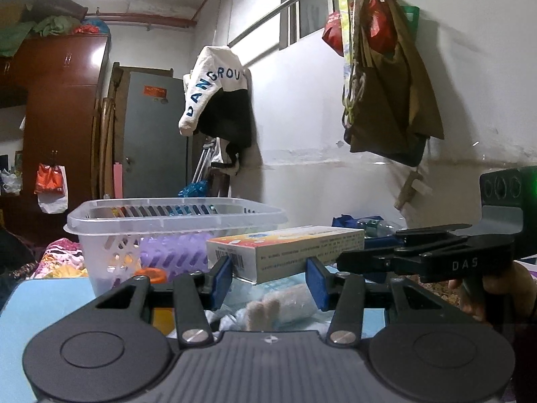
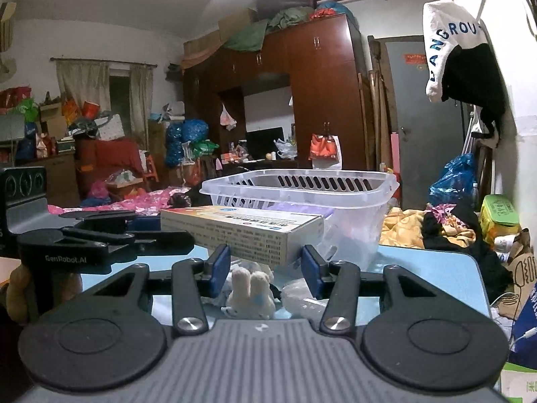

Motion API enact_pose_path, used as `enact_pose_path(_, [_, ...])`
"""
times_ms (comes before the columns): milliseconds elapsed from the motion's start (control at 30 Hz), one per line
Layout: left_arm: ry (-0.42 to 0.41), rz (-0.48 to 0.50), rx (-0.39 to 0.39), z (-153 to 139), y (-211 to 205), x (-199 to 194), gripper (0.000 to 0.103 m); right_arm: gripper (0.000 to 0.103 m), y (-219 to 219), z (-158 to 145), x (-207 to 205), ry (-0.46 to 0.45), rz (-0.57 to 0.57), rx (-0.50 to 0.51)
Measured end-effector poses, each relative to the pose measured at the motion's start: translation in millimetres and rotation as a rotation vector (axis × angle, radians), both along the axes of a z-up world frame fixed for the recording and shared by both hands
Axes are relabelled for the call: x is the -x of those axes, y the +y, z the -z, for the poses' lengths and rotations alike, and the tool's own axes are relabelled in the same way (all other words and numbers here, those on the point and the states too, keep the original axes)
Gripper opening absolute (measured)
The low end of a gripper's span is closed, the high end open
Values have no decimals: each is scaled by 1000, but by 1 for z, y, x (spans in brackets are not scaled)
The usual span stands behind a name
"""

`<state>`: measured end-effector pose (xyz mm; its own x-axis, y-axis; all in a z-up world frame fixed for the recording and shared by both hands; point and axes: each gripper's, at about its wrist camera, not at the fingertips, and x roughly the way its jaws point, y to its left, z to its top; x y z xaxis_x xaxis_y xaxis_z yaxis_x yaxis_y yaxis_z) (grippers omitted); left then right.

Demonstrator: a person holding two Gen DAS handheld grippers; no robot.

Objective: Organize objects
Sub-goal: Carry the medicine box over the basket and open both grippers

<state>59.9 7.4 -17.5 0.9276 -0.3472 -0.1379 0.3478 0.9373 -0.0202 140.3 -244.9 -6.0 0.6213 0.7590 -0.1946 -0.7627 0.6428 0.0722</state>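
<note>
Fingers [image 1: 223, 277] of both grippers pinched one long box [image 1: 285, 252] | basket [image 1: 174, 215] at 11 o'clock, its likely destination

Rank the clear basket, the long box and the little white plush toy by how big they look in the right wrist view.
1. clear basket
2. long box, though nearer the camera
3. white plush toy
</note>
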Motion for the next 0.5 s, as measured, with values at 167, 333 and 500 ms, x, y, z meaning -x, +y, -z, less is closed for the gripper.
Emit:
enact_pose_path(167, [-38, -12, -6, -16, 4, -3, 52, 50, 4, -14, -1, -27, -7, -11])
enact_pose_path(333, [-88, -40, -34, -42, 11, -9, 52, 50, 16, -41, -12, -47, -28, -16])
enact_pose_path(500, [-95, -64, -51, -76, 21, -39, 52, 50, 34, -66, -37, -71, -24, -13])
